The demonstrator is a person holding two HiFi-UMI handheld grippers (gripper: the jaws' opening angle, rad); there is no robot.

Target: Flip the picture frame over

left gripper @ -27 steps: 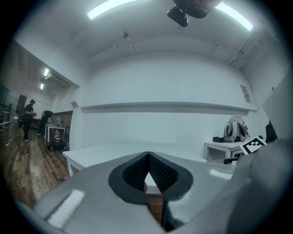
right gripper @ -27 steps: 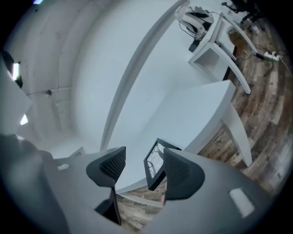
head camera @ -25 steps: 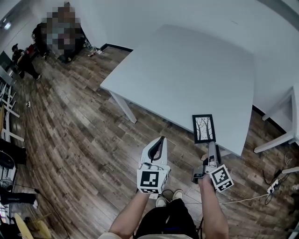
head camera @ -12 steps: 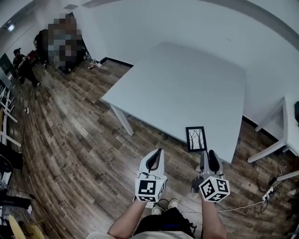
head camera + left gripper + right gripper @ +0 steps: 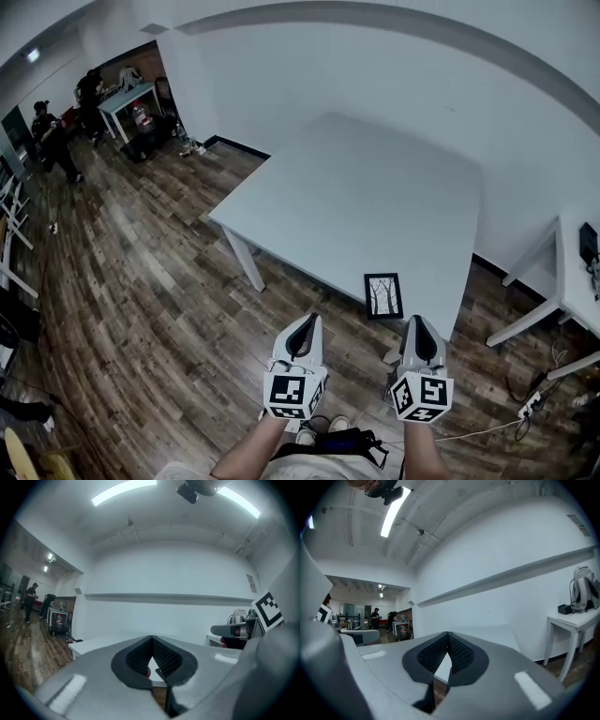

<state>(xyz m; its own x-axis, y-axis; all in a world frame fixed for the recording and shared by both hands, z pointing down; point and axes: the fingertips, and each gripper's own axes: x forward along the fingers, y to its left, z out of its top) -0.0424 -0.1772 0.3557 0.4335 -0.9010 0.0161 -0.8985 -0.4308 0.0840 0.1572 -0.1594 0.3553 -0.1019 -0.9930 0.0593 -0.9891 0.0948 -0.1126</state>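
The picture frame (image 5: 382, 295) was a small black rectangle around a white print of bare, dark trees. It lay flat, picture side up, on the white table (image 5: 375, 187), right at the near edge and close to the right-hand corner.

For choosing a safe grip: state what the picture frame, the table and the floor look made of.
The picture frame: thin black matte border, plastic or painted wood; glazing cannot be told. The table: smooth white matte top, likely laminate or painted board. The floor: brown grained planks, wood or wood-look laminate.
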